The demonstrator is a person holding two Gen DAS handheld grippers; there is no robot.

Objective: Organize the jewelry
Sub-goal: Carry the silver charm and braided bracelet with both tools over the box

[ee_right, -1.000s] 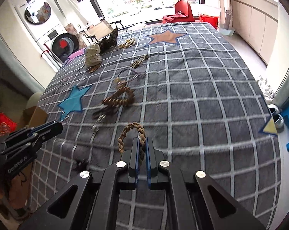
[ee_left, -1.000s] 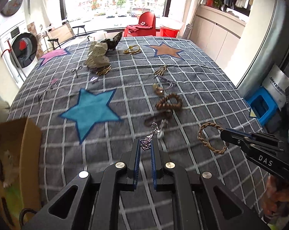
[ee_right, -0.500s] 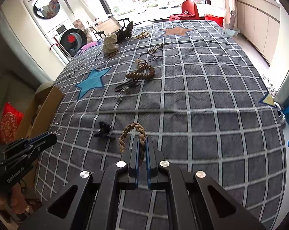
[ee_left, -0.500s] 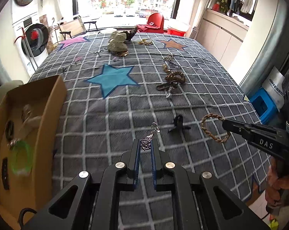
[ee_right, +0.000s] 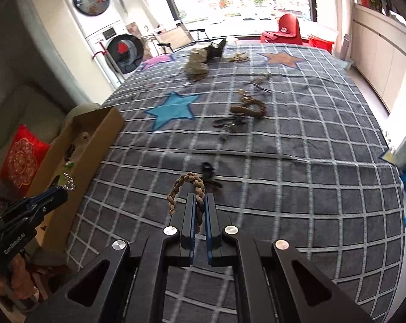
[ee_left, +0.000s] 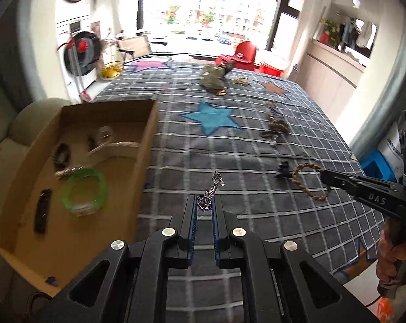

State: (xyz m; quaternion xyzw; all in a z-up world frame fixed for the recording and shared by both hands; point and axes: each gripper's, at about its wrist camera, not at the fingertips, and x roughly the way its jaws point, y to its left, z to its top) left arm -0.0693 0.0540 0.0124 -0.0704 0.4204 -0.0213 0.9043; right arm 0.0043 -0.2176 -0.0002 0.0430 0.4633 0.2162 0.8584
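Observation:
My left gripper (ee_left: 203, 202) is shut on a silver chain pendant (ee_left: 211, 191) that sticks up from between its blue pads, held above the checked blanket just right of the cardboard box (ee_left: 146, 140). My right gripper (ee_right: 199, 202) is shut on a braided brown rope bracelet (ee_right: 182, 184), whose loop hangs free in front of the jaws. In the left wrist view the right gripper (ee_left: 324, 173) and the rope bracelet (ee_left: 308, 181) show at the right. In the right wrist view the left gripper (ee_right: 61, 189) shows at the lower left beside the box (ee_right: 95, 137).
The box holds a green bangle (ee_left: 84, 188), a dark bracelet (ee_left: 61, 154) and other pieces. On the grey blanket (ee_left: 256, 161) lie a small black item (ee_left: 282, 168), a brown bead bracelet (ee_right: 250, 106), dark cords (ee_right: 230, 122) and a far pile (ee_left: 213, 76).
Both grippers have travelled left across the blanket toward the cardboard box, each keeping its piece. The box has come much closer and fills the left of the left wrist view.

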